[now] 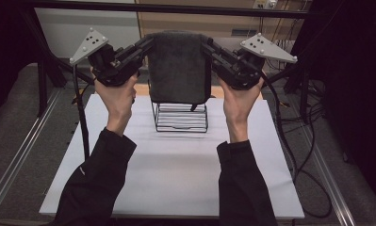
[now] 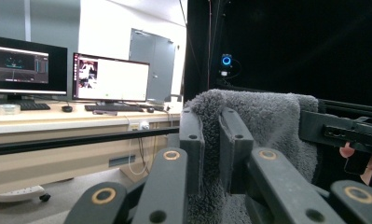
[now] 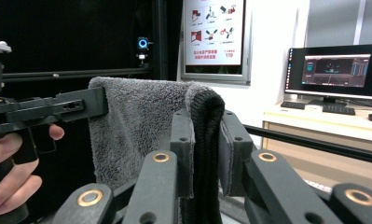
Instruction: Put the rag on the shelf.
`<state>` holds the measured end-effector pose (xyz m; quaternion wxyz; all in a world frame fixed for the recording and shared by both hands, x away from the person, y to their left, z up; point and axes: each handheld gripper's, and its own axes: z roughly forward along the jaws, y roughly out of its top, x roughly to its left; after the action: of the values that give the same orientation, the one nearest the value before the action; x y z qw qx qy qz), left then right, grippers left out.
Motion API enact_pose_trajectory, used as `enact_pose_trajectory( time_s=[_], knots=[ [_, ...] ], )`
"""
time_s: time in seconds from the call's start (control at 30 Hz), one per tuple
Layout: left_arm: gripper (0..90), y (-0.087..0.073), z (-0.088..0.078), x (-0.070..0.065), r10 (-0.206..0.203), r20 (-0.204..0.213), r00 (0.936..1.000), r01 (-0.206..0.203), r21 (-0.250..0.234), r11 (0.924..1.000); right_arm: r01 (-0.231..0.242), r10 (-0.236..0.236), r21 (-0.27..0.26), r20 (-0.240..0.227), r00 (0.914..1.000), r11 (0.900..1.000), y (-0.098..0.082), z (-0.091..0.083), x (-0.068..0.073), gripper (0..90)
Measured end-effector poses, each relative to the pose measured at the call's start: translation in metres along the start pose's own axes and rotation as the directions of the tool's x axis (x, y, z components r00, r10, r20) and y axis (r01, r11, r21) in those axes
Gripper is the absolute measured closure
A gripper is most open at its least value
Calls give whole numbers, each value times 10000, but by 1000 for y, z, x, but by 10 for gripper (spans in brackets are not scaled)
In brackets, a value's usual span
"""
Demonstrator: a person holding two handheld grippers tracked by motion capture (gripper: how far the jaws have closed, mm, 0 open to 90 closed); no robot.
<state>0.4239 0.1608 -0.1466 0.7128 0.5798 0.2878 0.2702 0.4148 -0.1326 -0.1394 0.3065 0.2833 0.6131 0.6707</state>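
High view: both grippers, left (image 1: 145, 45) and right (image 1: 208, 47), pinch a grey towel's (image 1: 178, 66) top corners; it hides the wire rack's (image 1: 182, 117) upper part.

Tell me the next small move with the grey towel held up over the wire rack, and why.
Probably lower both hands together so the towel drapes over the wire rack. The left hand-held gripper and right hand-held gripper pinch its top corners, and it hangs folded directly above the rack.
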Motion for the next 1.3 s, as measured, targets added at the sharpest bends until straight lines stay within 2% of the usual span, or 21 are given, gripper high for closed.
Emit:
enact_pose_trajectory(
  time_s=[0.23, 0.43, 0.63, 0.87, 0.97, 1.1, 1.3],
  knots=[
    [811, 7, 10, 3, 21, -29, 10000, -22, -78, 10000, 63, -62, -86, 92, 9999, 9999, 9, 6, -7, 790],
    [811, 14, 18, 9, -172, 24, 9998, 173, -212, 9996, 79, -76, -211, 116, 9999, 9997, 17, 14, -13, 788],
    [811, 23, 25, 14, -91, -64, 9999, 90, -218, 9997, 208, -201, -330, 202, 9996, 9992, 23, 22, -16, 788],
    [811, 31, 32, 21, -84, -34, 10000, 83, -330, 9994, 94, -83, -442, 259, 9996, 9990, 31, 35, -25, 787],
    [810, 33, 35, 25, -131, -26, 9999, 129, -406, 9991, 83, -70, -528, 246, 9997, 9986, 33, 41, -30, 787],
    [810, 34, 41, 30, 67, -242, 9997, -76, -355, 9993, 270, -255, -521, 294, 9992, 9983, 34, 50, -34, 787],
    [810, 32, 51, 41, 91, -267, 9996, -100, -348, 9993, 200, -184, -489, 339, 9993, 9986, 33, 61, -42, 787]
  ],
)
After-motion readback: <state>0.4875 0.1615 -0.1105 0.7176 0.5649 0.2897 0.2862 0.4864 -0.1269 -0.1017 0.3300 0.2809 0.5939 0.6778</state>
